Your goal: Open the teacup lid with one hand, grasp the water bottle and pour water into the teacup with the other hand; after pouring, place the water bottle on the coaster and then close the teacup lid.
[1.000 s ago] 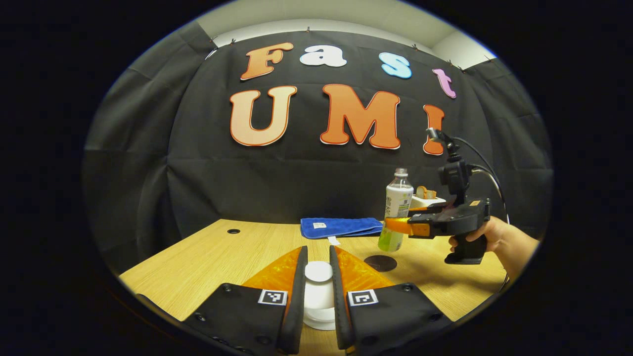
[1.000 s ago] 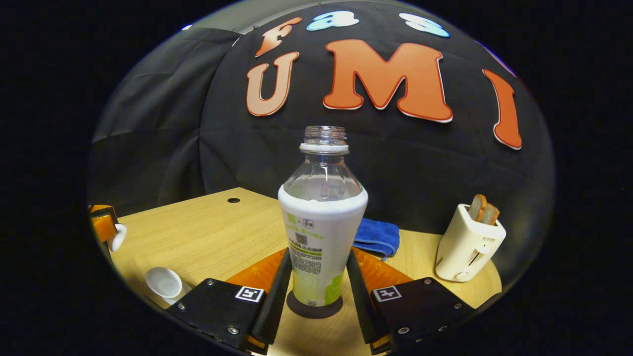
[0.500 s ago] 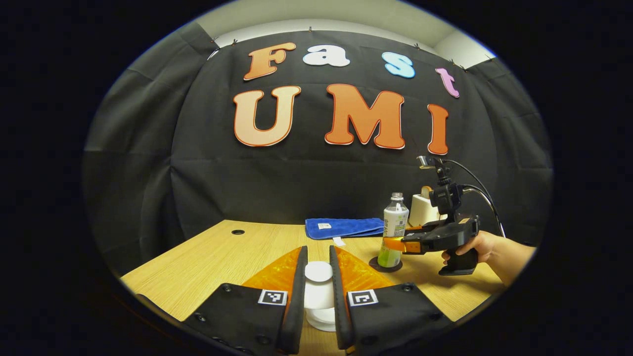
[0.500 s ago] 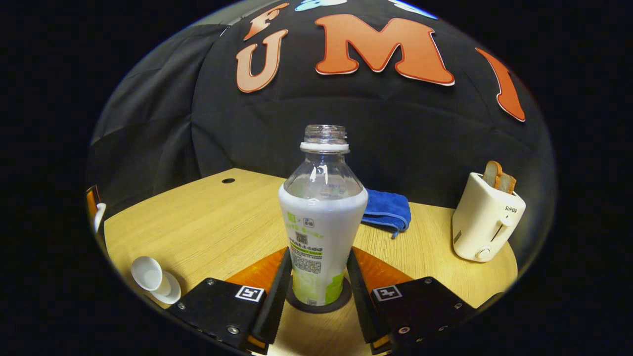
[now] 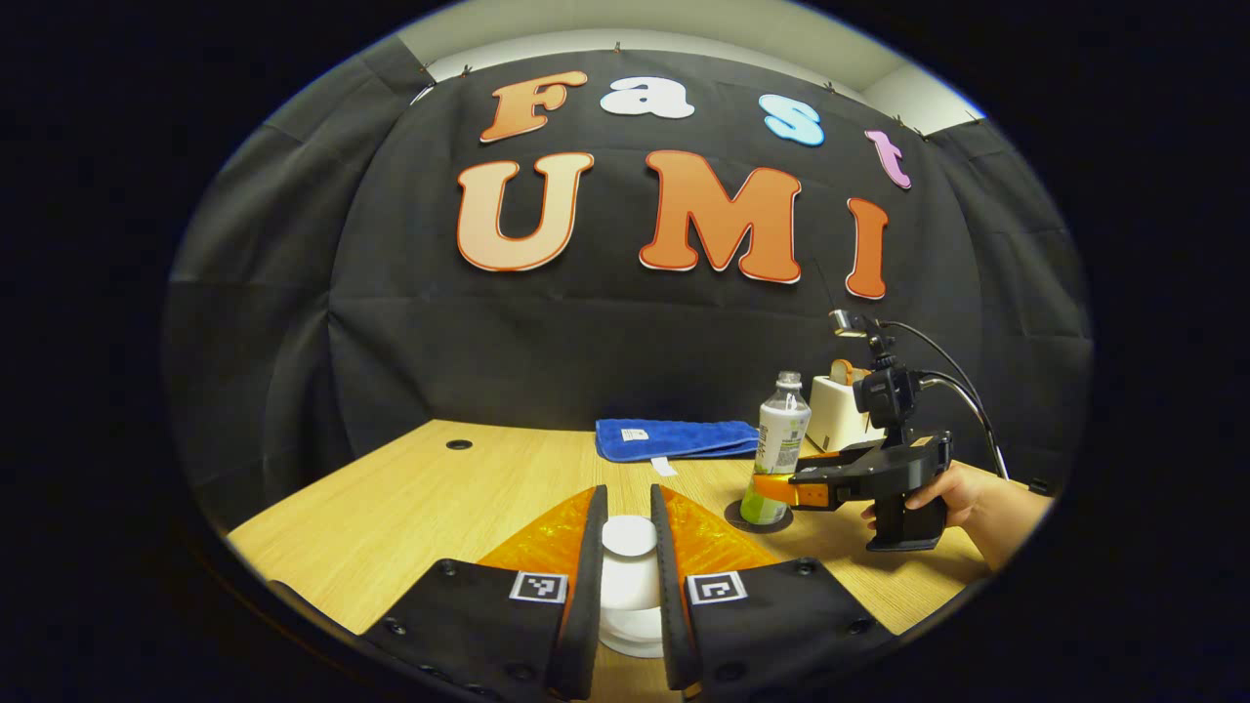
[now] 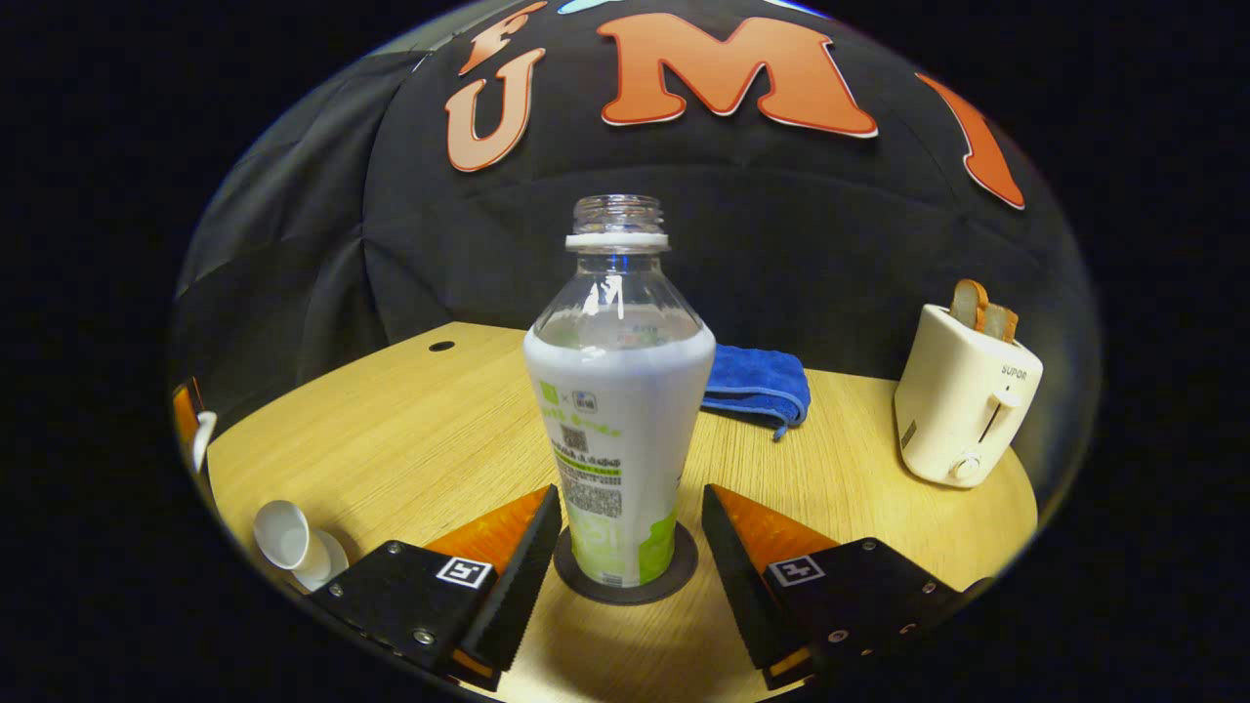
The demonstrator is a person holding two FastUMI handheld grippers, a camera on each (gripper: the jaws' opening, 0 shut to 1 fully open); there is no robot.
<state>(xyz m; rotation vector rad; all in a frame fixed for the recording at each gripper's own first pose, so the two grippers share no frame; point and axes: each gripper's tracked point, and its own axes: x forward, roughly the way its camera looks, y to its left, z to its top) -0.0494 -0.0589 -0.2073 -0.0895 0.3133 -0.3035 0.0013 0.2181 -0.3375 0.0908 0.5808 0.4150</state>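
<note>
At lower centre, the right gripper [image 6: 622, 532] is spread, clear of the water bottle [image 6: 618, 410] on the coaster [image 6: 625, 578]; a careless withdrawal could tip it. The teacup lid [image 5: 629, 561] is clamped by the left gripper [image 5: 628, 547].

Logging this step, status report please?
Right gripper open, clear of water bottle standing on coaster. Left gripper shut on lid. Teacup uncovered.

We are seeing even overhead light, glare glinting on the bottle [image 6: 618, 391], soft shadow pooling beneath, fisheye bending the table [image 6: 410, 439] edges.
</note>
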